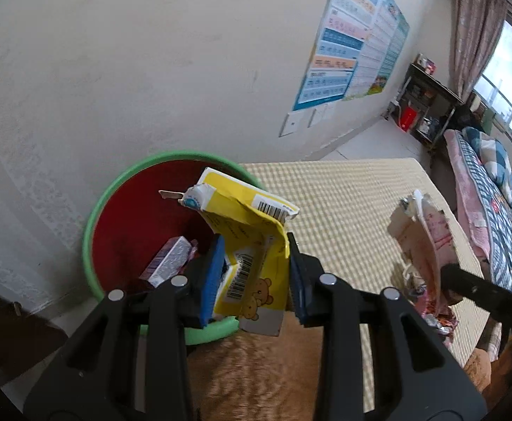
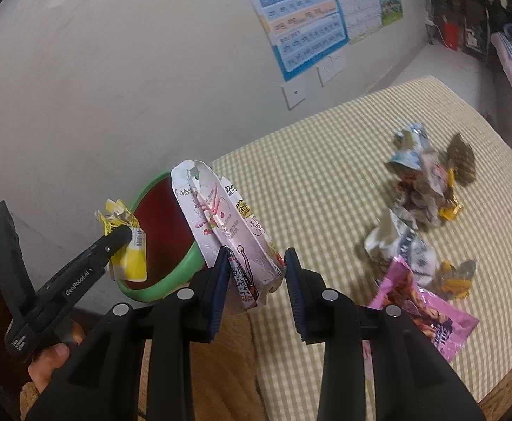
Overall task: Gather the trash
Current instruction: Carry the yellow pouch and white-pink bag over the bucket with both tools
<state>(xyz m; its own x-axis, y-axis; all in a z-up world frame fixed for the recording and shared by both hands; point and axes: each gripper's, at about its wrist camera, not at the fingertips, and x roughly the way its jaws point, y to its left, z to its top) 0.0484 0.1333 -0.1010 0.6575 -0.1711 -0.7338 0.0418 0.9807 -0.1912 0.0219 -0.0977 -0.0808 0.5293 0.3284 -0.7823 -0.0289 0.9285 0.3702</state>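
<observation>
Over the round red bin with the green rim (image 1: 96, 207), clamped between the blue pads of the left gripper (image 1: 254, 273): a torn yellow cardboard box printed with bears and barcodes (image 1: 252, 242), held upright, its ripped top flaps splayed open above the bin's mouth. Down inside the bin, a small purple-and-white carton (image 1: 170, 261) lying against the red wall (only partly seen past the left finger). Same gripper, seen from the right wrist camera (image 2: 122, 236), gripped by a bare hand (image 2: 50, 358), yellow box (image 2: 129, 252) at the bin's near rim (image 2: 164, 286).

Pinched in the right gripper (image 2: 256, 275): a crumpled white-and-pink drink carton with a torn-open top (image 2: 227, 231), standing upright, squeezed flat between the blue pads, just beside the bin's green rim and above the edge of the table. From the left wrist view, that carton (image 1: 426, 242) hanging to the right, above the cloth, with the right gripper's black finger (image 1: 480, 291) against it.

Spread on the green-and-cream checked tablecloth (image 2: 326, 161), well apart from the bin: a heap of crumpled foil and paper wrappers (image 2: 424, 182), a crushed white wrapper (image 2: 401, 245), a yellow sweet wrapper (image 2: 457, 280), and a pink snack packet (image 2: 420, 307) lying flat nearest the right gripper.

Behind, on the cream wall: colourful learning posters (image 1: 354, 38) above white wall sockets (image 1: 292, 124).
</observation>
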